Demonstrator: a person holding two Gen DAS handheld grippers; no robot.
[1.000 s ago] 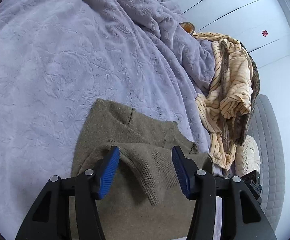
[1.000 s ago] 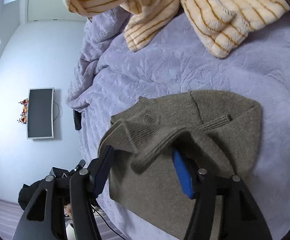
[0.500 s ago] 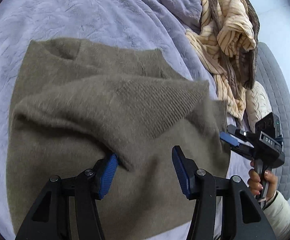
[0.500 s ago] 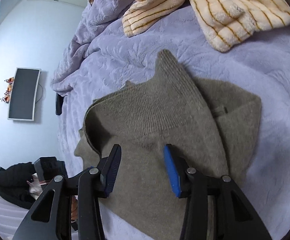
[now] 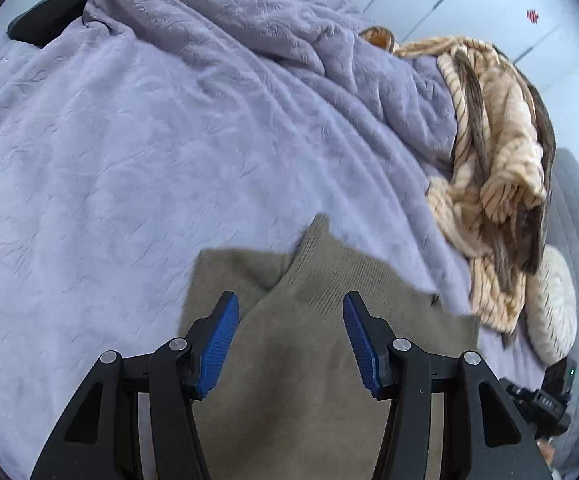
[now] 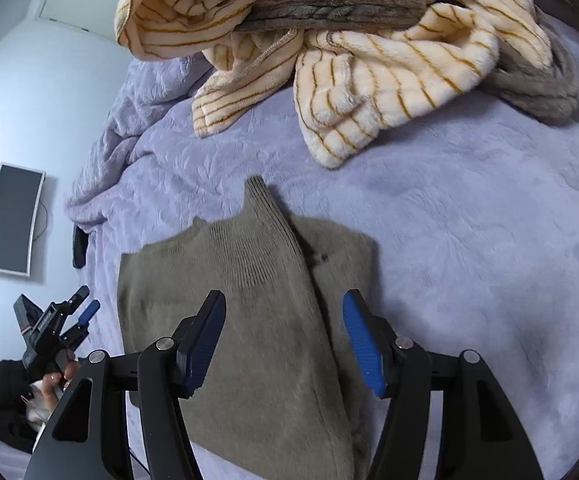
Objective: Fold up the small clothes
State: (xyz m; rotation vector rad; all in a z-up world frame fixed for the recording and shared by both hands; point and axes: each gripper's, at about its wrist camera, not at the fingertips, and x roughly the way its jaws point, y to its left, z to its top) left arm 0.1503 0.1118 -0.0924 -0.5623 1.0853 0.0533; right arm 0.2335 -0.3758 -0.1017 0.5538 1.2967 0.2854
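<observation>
My left gripper (image 5: 289,344) hangs over the near part of the olive-green sweater (image 5: 317,344), its blue pads apart and touching nothing; the knit lies flat below the gap between them, and the ribbed point of the folded layer reaches away beyond the tips. The sweater rests on the lavender bedspread (image 5: 137,168), folded over itself. Off to the right in this view, a cream striped fleece blanket (image 5: 497,168) is heaped at the edge of the bed.

My right gripper (image 6: 283,340) also stands apart, its jaws having just been opening, with nothing clamped. The sweater (image 6: 249,320) lies beneath them, the folded edge running between the pads towards the ribbed tip. The striped blanket (image 6: 369,64) lies well beyond, apart from the sweater. At the far left my left gripper (image 6: 85,312) shows, held in a hand (image 6: 55,384).
</observation>
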